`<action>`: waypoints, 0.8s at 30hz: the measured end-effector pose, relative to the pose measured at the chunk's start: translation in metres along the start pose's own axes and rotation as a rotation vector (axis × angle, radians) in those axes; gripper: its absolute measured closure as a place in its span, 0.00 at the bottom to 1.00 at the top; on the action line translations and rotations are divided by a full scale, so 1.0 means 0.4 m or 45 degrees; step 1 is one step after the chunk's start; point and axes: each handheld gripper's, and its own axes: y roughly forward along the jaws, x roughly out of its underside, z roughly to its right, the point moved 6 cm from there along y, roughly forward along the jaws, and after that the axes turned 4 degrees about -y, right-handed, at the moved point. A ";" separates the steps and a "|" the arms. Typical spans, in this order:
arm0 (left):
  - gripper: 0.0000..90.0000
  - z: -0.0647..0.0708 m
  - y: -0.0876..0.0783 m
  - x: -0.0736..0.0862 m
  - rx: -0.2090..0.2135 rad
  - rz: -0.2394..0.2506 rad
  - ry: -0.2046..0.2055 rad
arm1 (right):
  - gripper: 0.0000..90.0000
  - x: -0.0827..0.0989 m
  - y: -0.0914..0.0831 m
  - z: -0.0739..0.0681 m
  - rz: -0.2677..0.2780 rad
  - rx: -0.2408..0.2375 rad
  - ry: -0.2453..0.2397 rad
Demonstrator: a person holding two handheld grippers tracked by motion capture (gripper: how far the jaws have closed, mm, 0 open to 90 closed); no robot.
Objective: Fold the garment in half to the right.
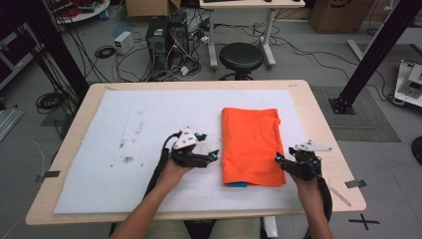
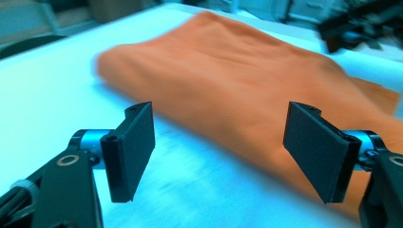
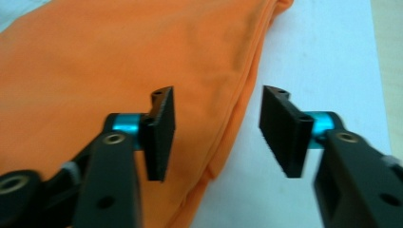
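Orange cloth (image 1: 253,145) is folded into a tidy upright rectangle on the white sheet (image 1: 124,149) covering the worktop (image 1: 318,124), right of centre. A sliver of blue shows at its near edge, probably a label or an inner layer; can't tell which.

Progress, my read: most of the folding looks done, with long sides straight and corners square. What's left is probably one more fold or a final tidy along the right edge.

Left gripper (image 1: 215,155) sits just left of the cloth's left edge, fingers (image 2: 130,151) wide apart, nothing between them. In the left gripper view the cloth lies ahead of the fingers and clear of both pads.

Right gripper (image 1: 279,160) is at the cloth's near right edge. Its fingers (image 3: 160,133) are apart and straddle the layered edge (image 3: 237,114): one over the fabric, the other over bare sheet. Pads are not pressing on the fabric, so no grip yet.

Edges and room:
- Right edge is a stack of layers, so a pinch there needs to catch them all.
- Plenty of bare sheet left of the cloth, some speckled dirt (image 1: 127,159) there.
- Less room on the right; the sheet ends near the worktop edge.
- Far half of the worktop is free.
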 end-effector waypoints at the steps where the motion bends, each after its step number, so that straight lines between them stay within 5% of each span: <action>1: 0.29 -0.027 -0.025 0.003 -0.032 0.016 -0.011 | 0.58 0.007 -0.009 -0.003 -0.003 -0.007 -0.001; 3: 0.29 -0.064 -0.061 0.008 -0.076 0.042 -0.036 | 0.66 0.021 -0.024 -0.014 -0.023 -0.031 -0.019; 10: 0.29 -0.199 -0.198 0.030 -0.244 0.105 -0.125 | 0.70 0.066 -0.009 -0.040 -0.124 -0.072 -0.039; 15: 0.28 -0.267 -0.279 0.054 -0.341 0.117 -0.167 | 0.95 0.073 0.000 -0.046 -0.154 -0.058 -0.080; 21: 0.26 -0.309 -0.340 0.086 -0.405 0.099 -0.199 | 0.96 0.052 -0.037 -0.024 -0.125 0.008 -0.083; 24: 0.26 -0.319 -0.357 0.104 -0.427 0.106 -0.219 | 0.94 0.062 -0.028 -0.017 -0.177 0.021 -0.073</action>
